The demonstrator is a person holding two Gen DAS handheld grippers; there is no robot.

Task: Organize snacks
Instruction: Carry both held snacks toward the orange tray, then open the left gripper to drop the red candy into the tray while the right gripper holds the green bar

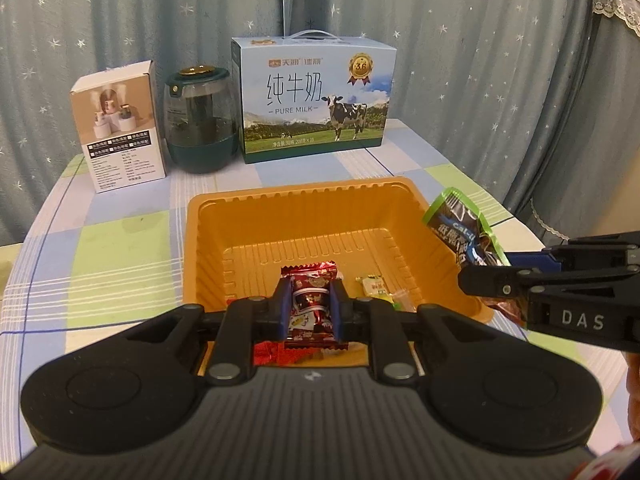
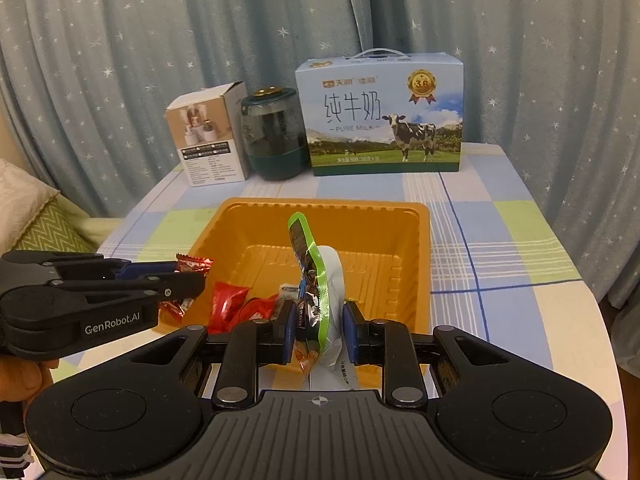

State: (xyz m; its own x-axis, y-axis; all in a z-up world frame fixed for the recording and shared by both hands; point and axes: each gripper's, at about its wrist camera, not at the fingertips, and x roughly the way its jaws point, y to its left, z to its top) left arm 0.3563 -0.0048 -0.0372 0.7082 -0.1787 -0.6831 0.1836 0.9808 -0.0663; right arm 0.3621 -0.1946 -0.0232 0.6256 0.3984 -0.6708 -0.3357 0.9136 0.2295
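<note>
An orange plastic tray [image 1: 280, 216] [image 2: 404, 224] sits mid-table. My left gripper [image 1: 310, 306] is shut on a dark red candy packet [image 1: 310, 300], held over the tray's near edge; from the right wrist view the same gripper [image 2: 192, 276] and packet [image 2: 194, 262] hang at the tray's left rim. My right gripper [image 2: 318, 330] is shut on a green-edged silver snack pouch [image 2: 316, 280], upright above the tray's front. In the left wrist view that pouch [image 1: 460, 228] and gripper [image 1: 486, 276] sit at the tray's right rim. Small yellow-green candies [image 1: 374, 284] and red packets [image 2: 228, 304] lie inside the tray.
At the table's back stand a milk carton box [image 1: 314, 96] [image 2: 380, 114], a dark green jar [image 1: 200, 120] [image 2: 274, 136] and a small white box [image 1: 120, 124] [image 2: 210, 136]. Starred curtains hang behind. A checked cloth [image 1: 112, 248] covers the table. A cushion [image 2: 36, 216] lies left.
</note>
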